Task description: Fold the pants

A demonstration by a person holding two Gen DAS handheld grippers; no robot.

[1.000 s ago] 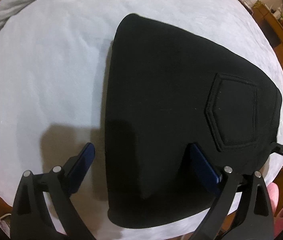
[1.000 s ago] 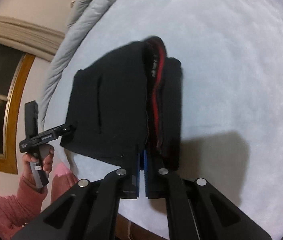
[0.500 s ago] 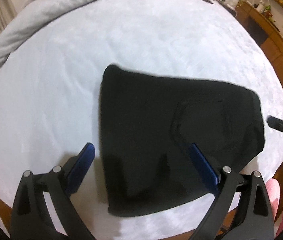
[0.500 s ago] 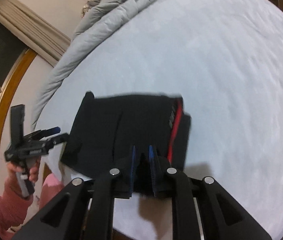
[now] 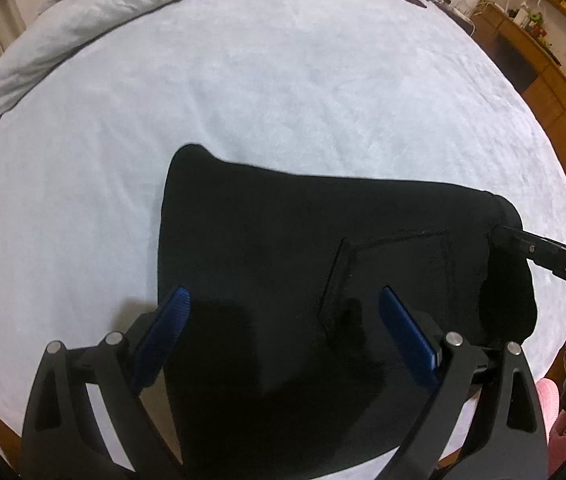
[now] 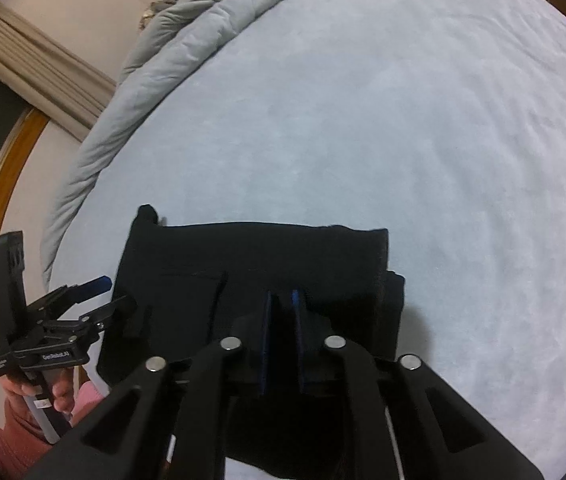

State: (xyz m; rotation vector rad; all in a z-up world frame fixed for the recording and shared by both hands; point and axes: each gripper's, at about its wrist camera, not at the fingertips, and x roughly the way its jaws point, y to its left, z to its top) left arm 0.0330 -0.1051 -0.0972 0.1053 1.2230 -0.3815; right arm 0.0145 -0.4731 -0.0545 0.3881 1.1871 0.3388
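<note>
The black pants (image 5: 283, 264) lie folded into a compact bundle near the front edge of the pale bed sheet (image 5: 283, 92). A back pocket (image 5: 395, 272) faces up. My left gripper (image 5: 283, 320) is open above the bundle's near left part, its blue pads wide apart and holding nothing. In the right wrist view the pants (image 6: 251, 256) lie under my right gripper (image 6: 283, 312), whose blue pads are nearly together with dark cloth between them. The left gripper (image 6: 99, 296) shows open at the bundle's left end.
A grey duvet (image 5: 83, 28) is bunched along the far left of the bed. Wooden furniture (image 5: 555, 60) stands at the far right. A window with curtain (image 6: 15, 80) is on the left wall. The bed's front edge is just below the bundle.
Both grippers have pulled back and up from the bundle, so more of the bed shows. The red waistband edge seen before at the right end is no longer visible. The left gripper stays open.
</note>
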